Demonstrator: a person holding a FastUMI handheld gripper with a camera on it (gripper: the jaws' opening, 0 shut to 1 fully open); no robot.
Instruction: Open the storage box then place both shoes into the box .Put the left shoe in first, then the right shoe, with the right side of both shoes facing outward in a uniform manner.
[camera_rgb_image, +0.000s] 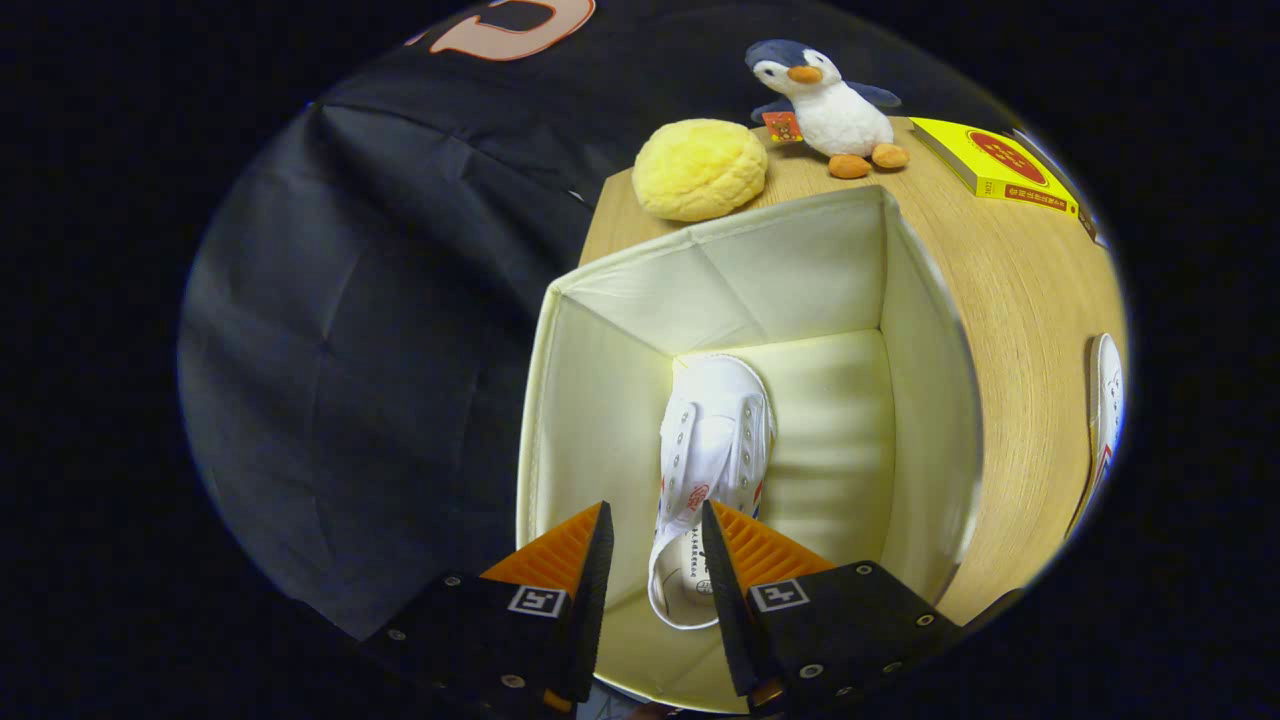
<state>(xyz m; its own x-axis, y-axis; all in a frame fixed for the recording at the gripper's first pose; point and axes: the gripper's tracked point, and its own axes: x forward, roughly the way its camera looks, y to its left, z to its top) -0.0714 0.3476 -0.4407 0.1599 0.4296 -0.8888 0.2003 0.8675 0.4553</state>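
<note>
Holding your gripper (655, 530) parted above the open storage box (930, 400), where one white shoe (715, 450) lies, you risk snagging its heel collar between the fingers when withdrawing.

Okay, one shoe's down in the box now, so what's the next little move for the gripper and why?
Probably lift the gripper straight up out of the storage box. Its fingers stand apart on either side of the heel of the white shoe, which lies on the box floor, so that shoe looks released. The second shoe waits on the table beside the box, and must go in next.
</note>
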